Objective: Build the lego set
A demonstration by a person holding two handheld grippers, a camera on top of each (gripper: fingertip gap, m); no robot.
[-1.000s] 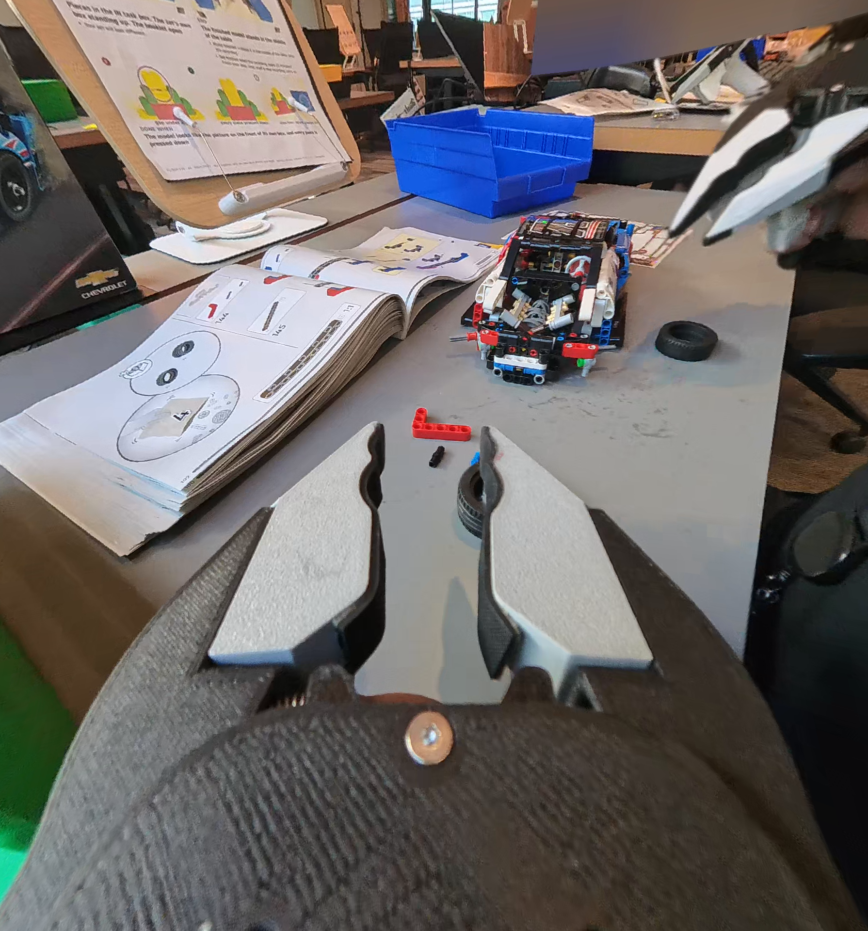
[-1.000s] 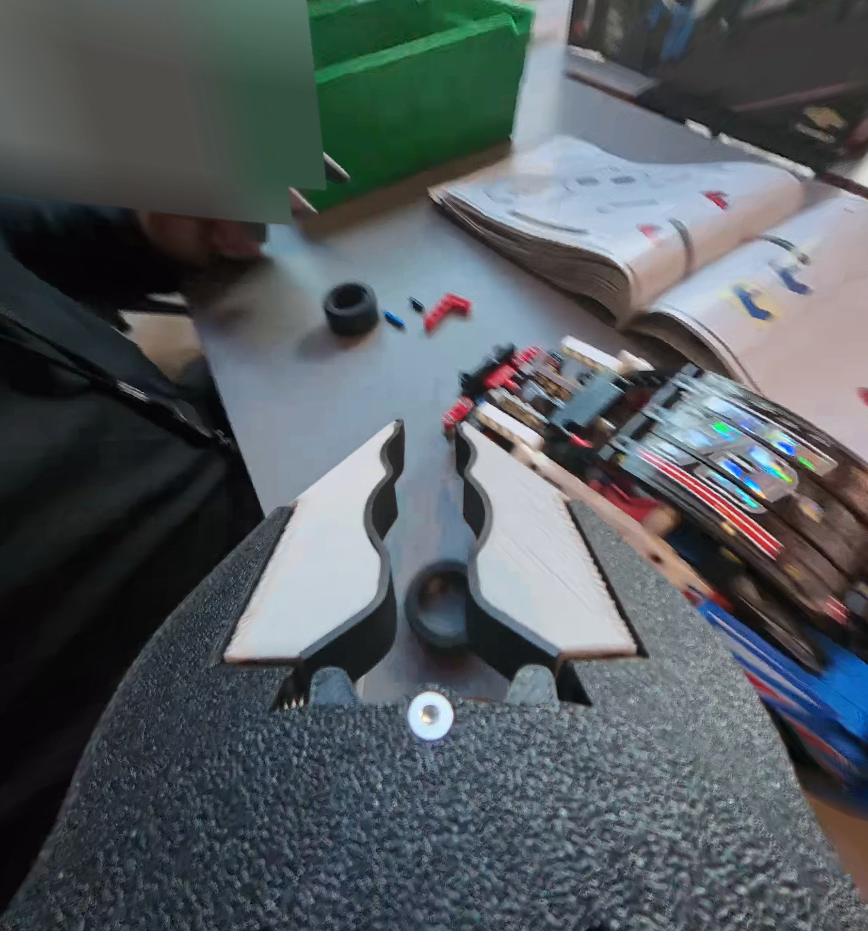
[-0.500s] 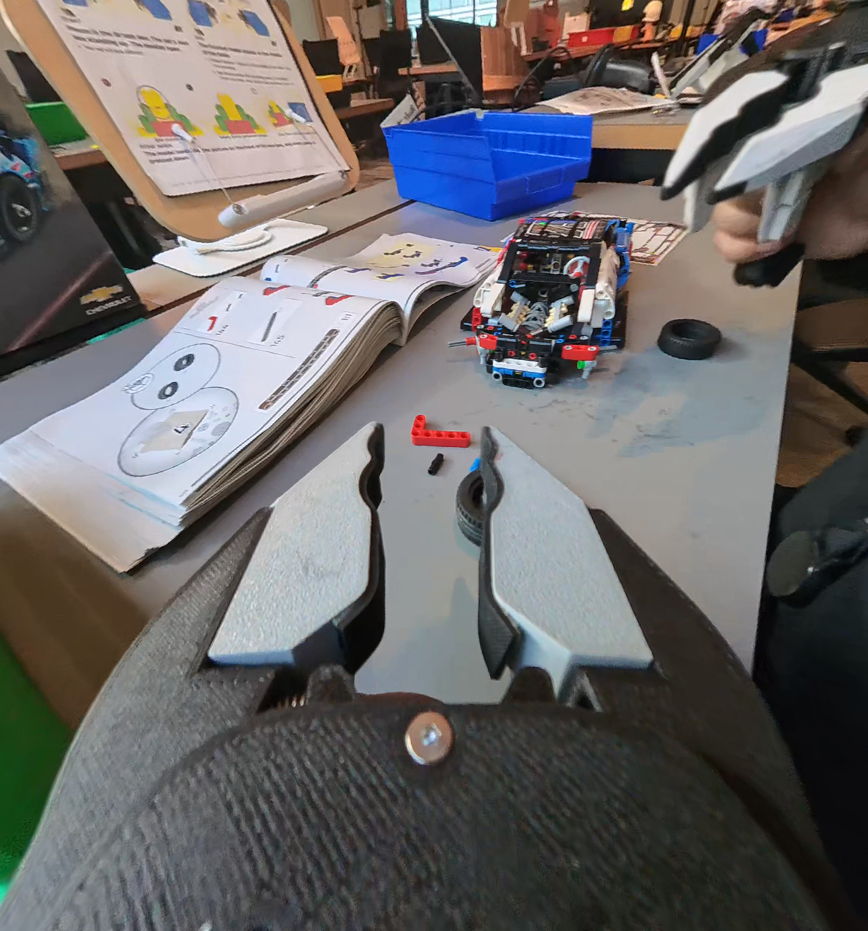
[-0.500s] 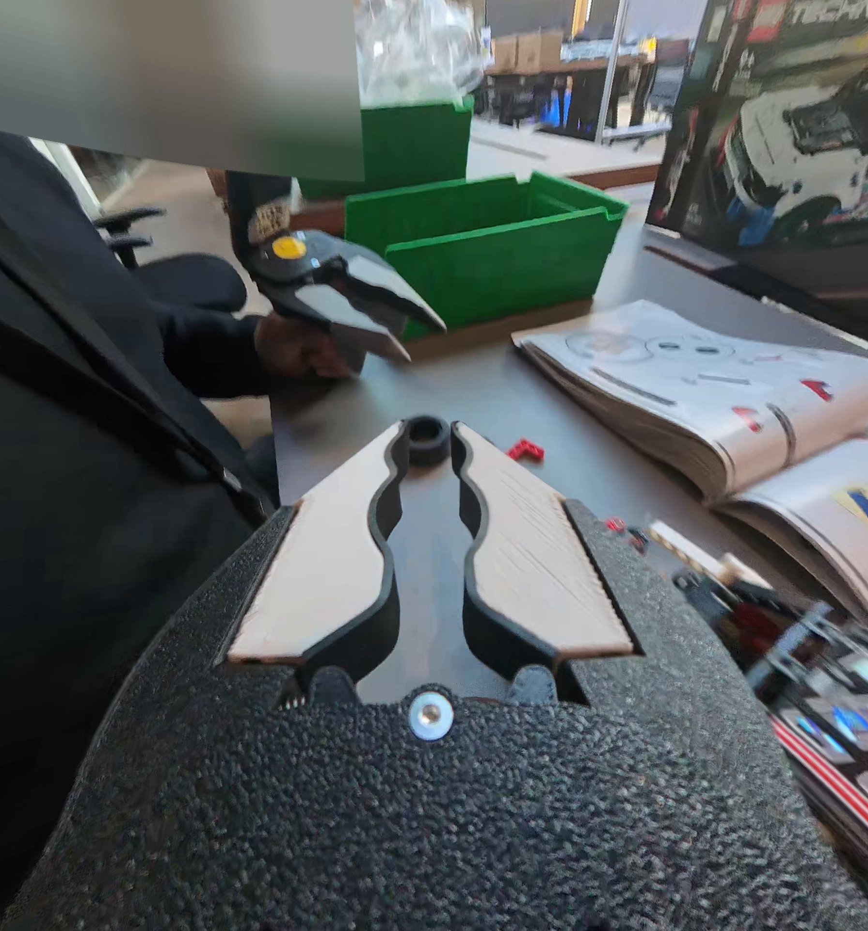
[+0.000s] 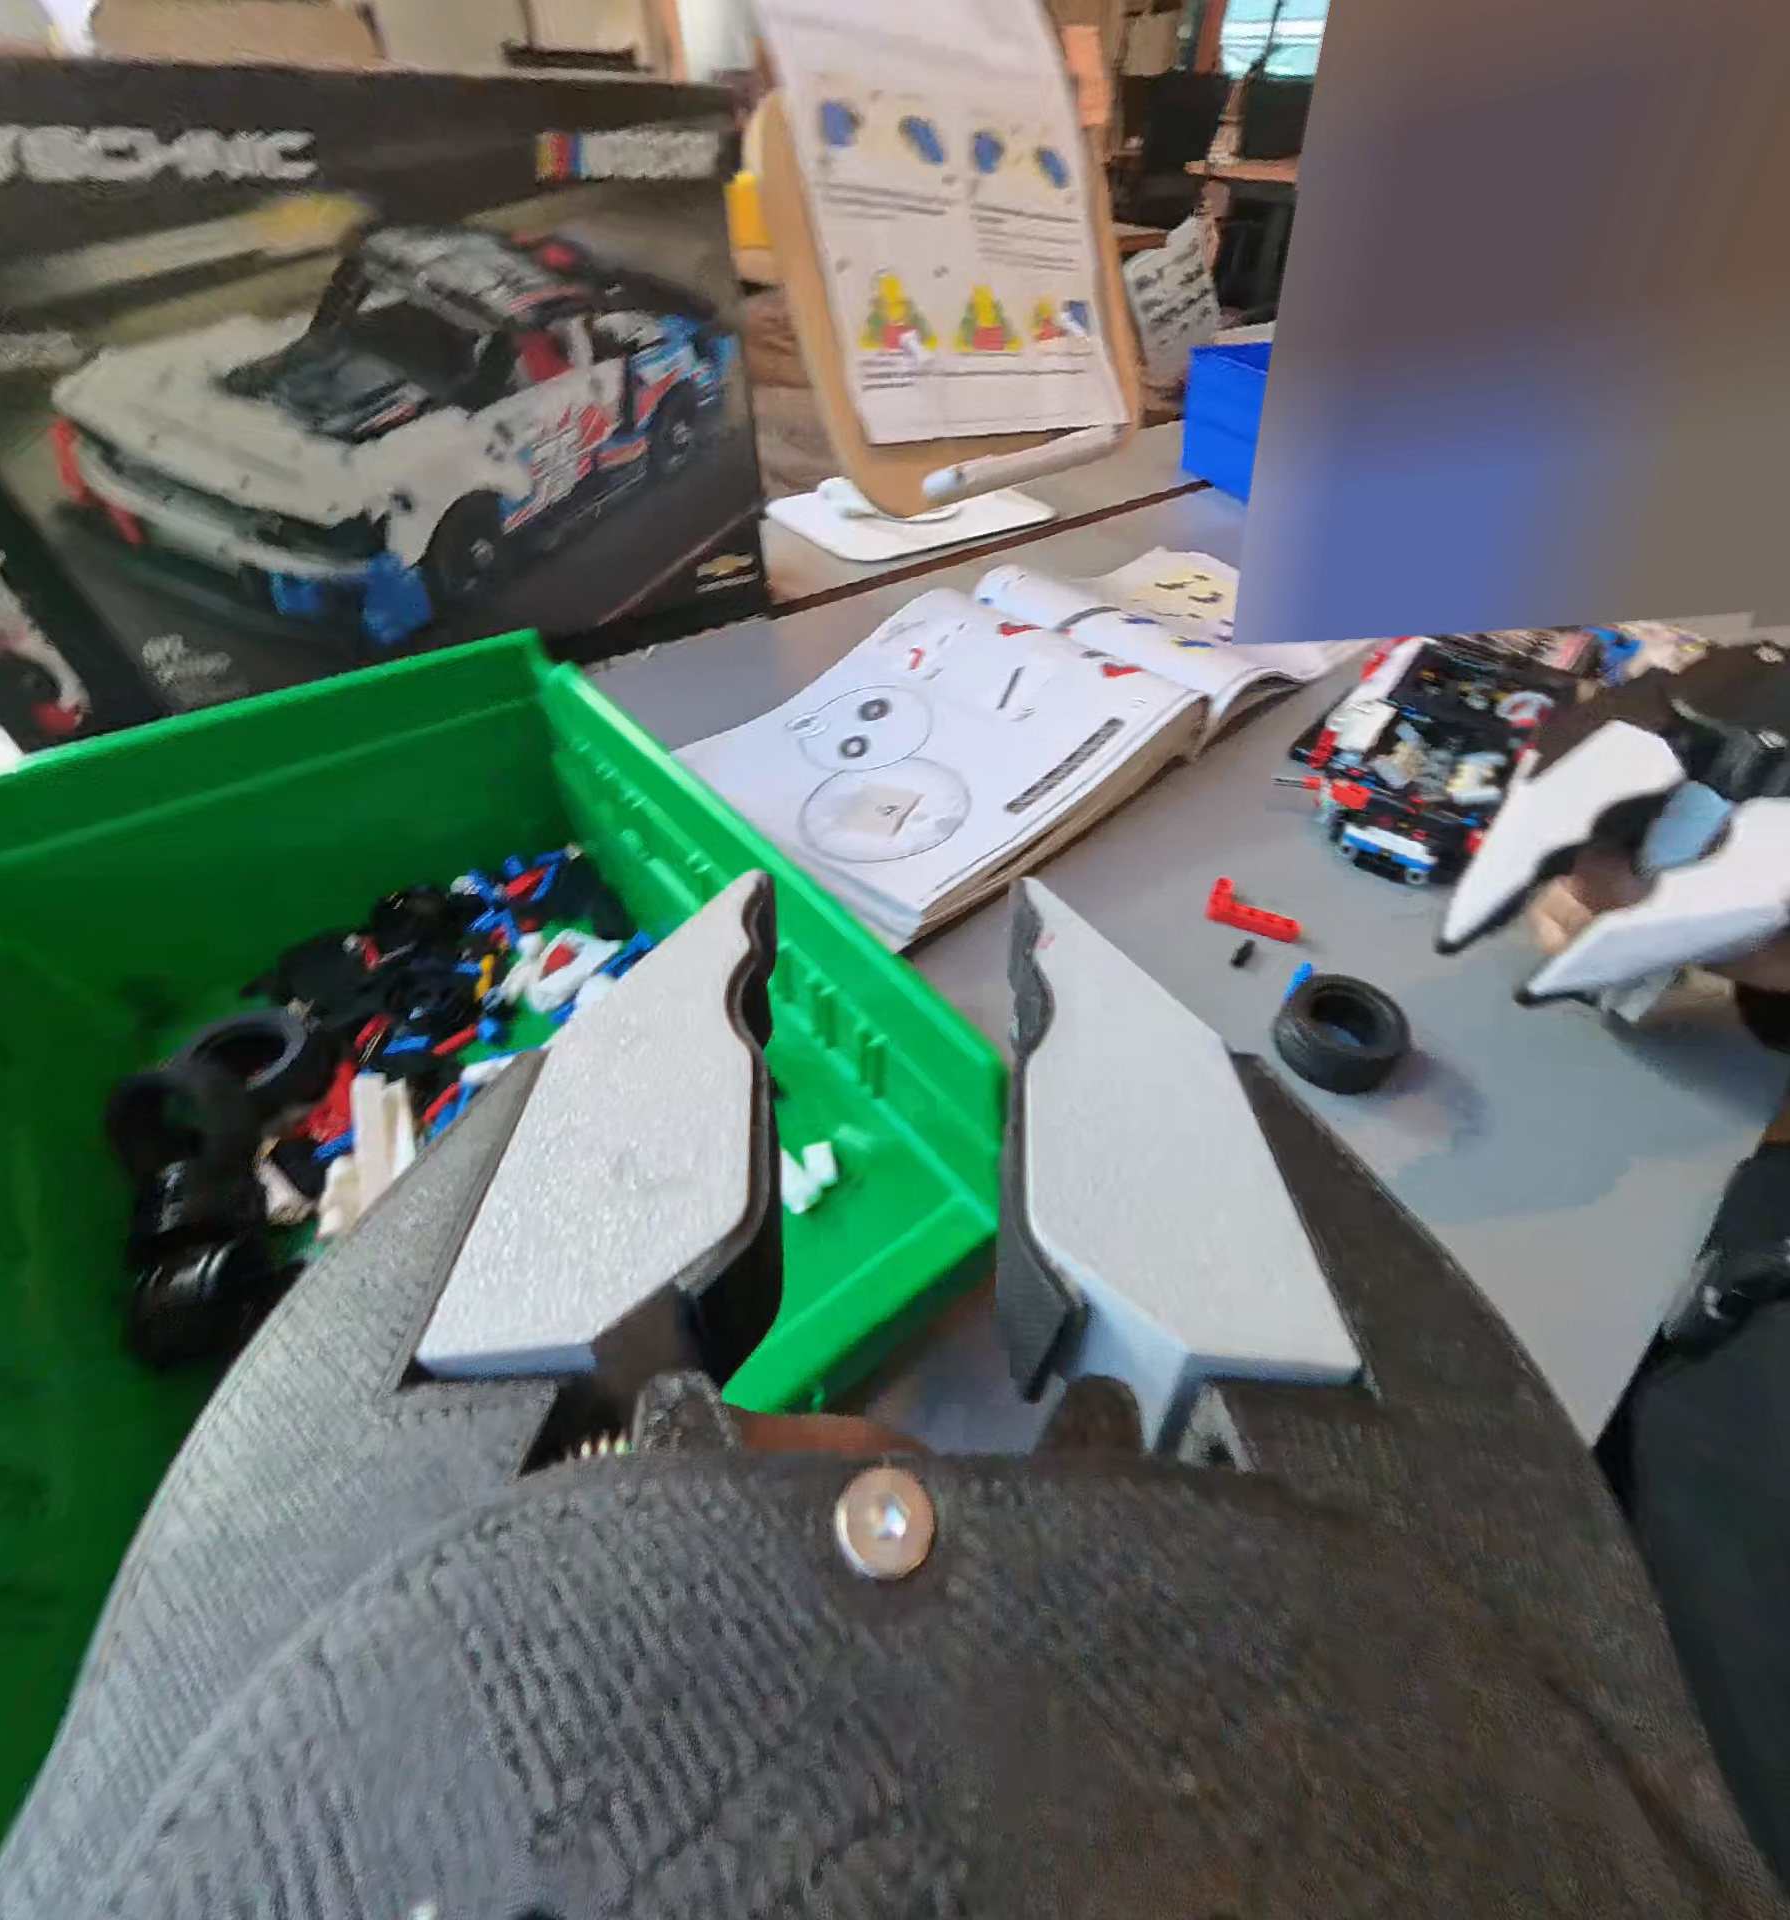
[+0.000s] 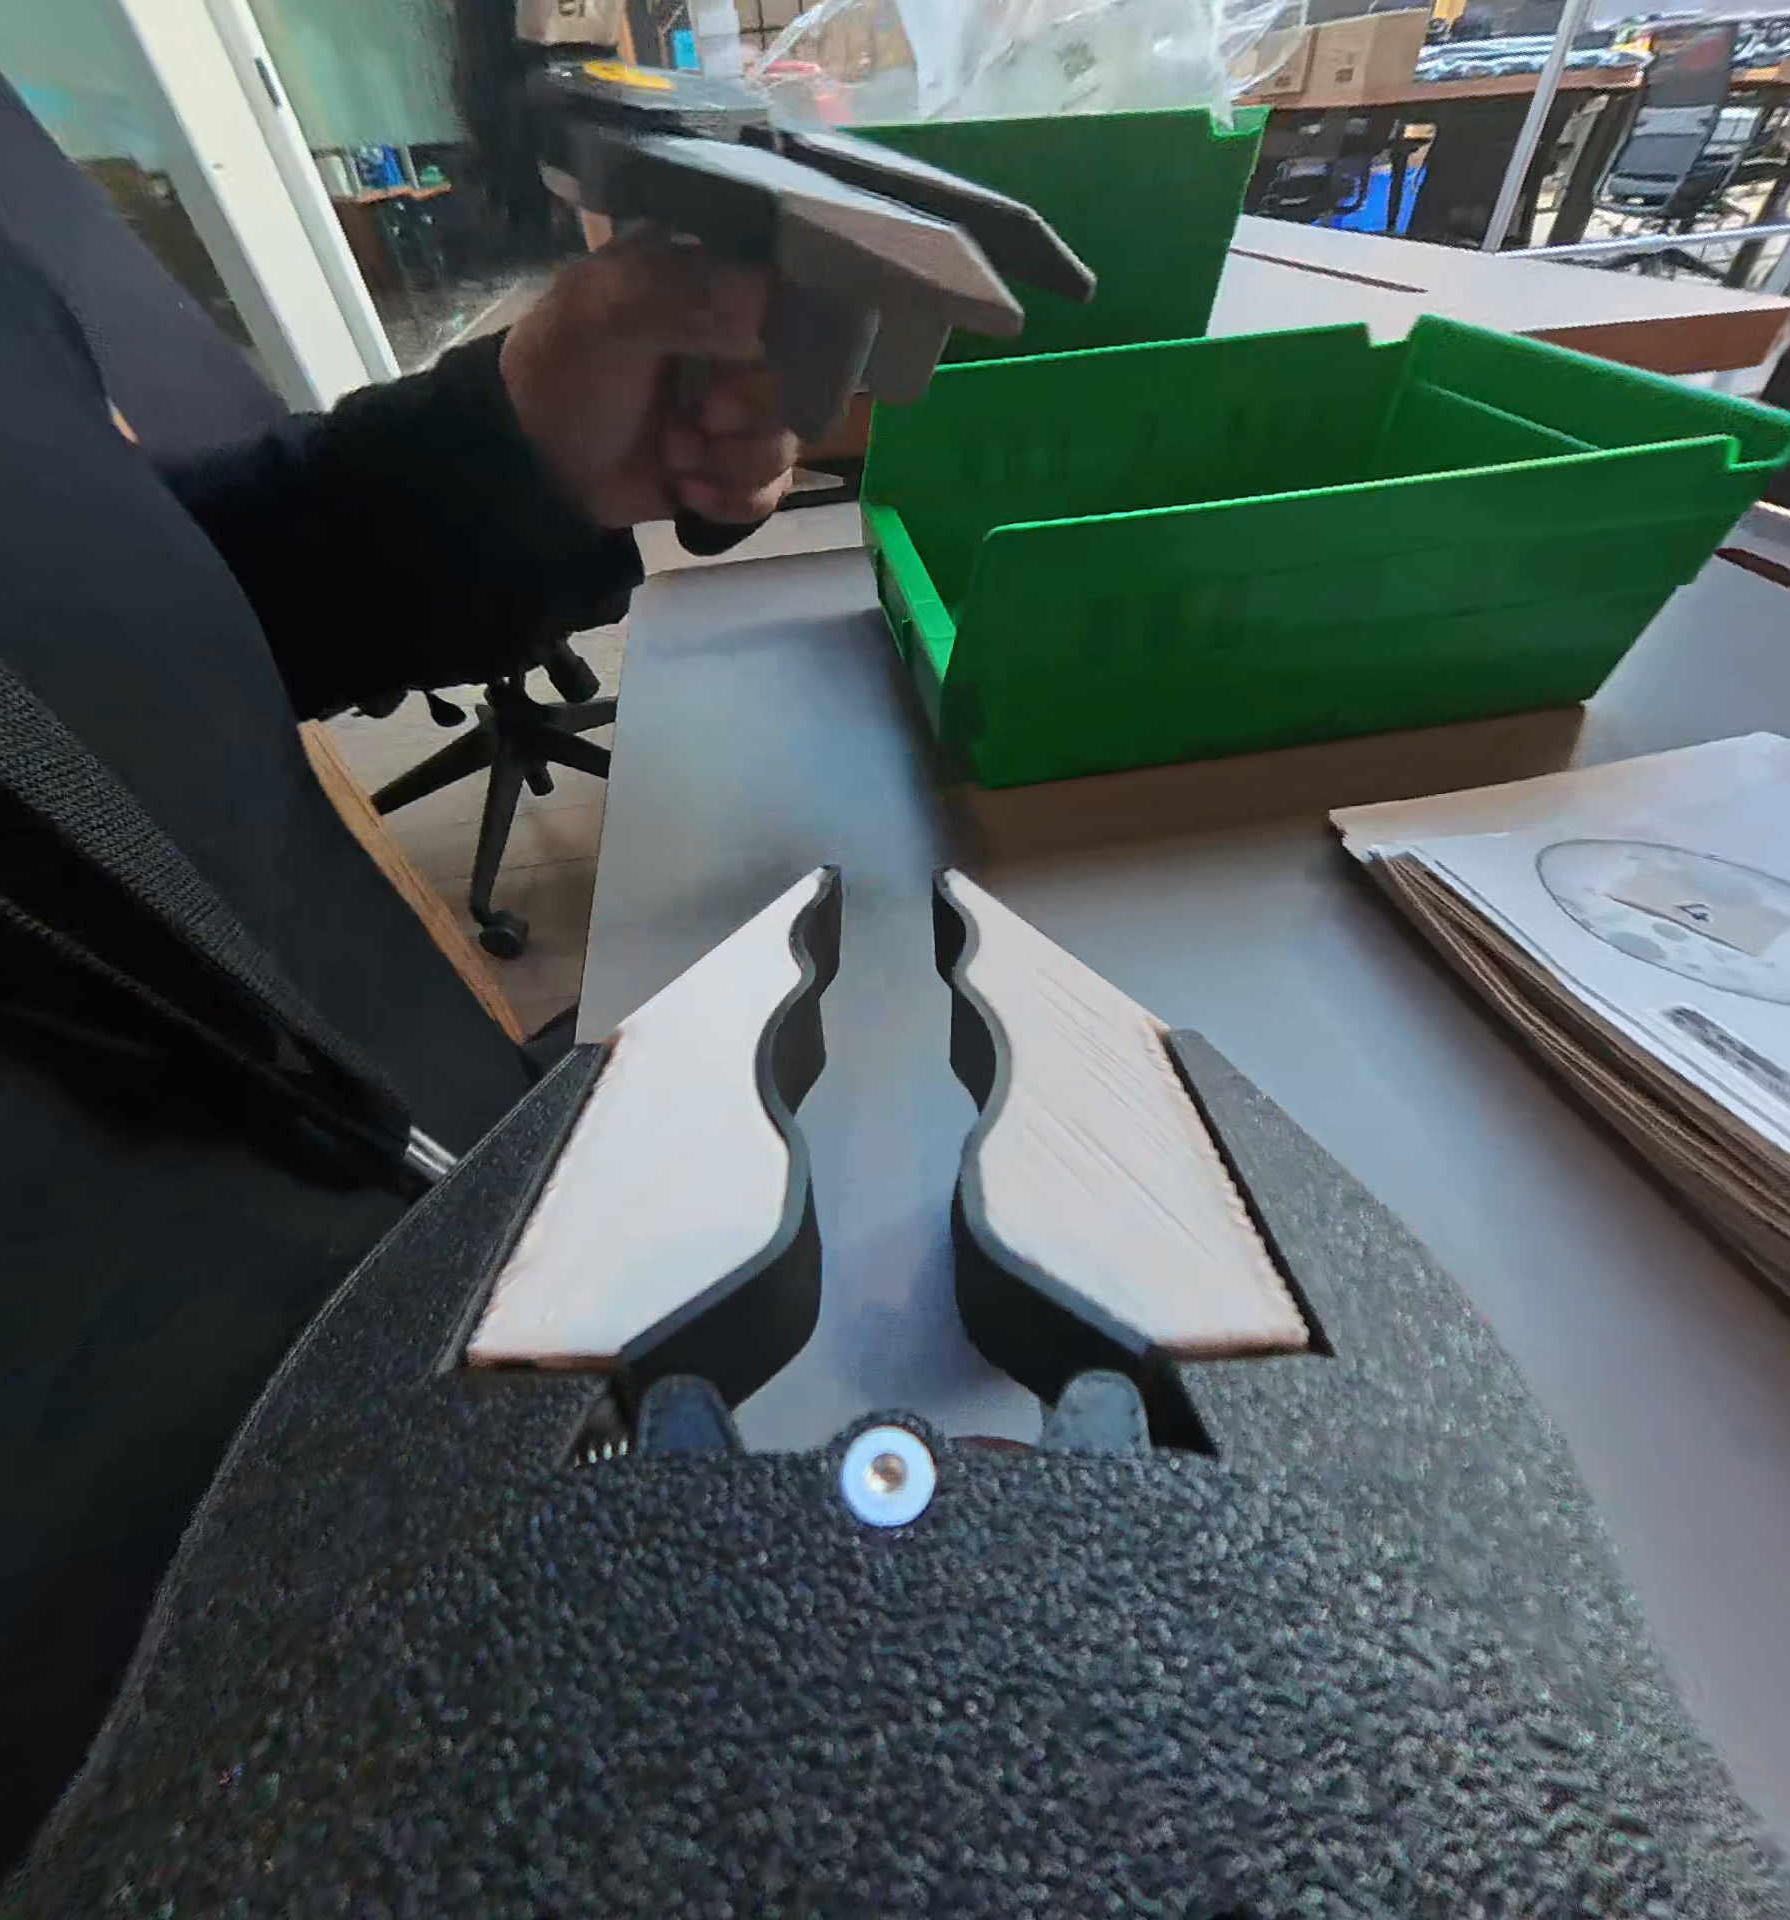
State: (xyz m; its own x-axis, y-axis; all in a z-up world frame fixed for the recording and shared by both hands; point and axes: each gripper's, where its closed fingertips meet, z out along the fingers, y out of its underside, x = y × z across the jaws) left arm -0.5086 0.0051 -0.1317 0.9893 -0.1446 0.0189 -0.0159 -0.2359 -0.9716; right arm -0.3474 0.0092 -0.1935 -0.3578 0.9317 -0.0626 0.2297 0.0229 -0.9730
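Your left gripper (image 5: 886, 940), jaws apart and empty, hangs over the green bin's (image 5: 880, 1029) near-right rim. The loose parts (image 5: 423, 987) lie down-left of it. Your right gripper (image 6: 886, 899), parted and empty, sits farther right.

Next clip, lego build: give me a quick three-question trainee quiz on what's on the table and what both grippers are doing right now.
1. True or false: the left gripper holds a brick between its fingers.
2. Which container holds the loose pieces? A) blue bin B) green bin C) cardboard box
3. Fill in: the loose black tire lies on the table near a red ____ piece.

Key
1. False. The left gripper is open and empty above the green bin; the right gripper is open and empty too.
2. B. The loose pieces sit in the green bin.
3. L-shaped; the red L-shaped piece lies just beyond the tire.
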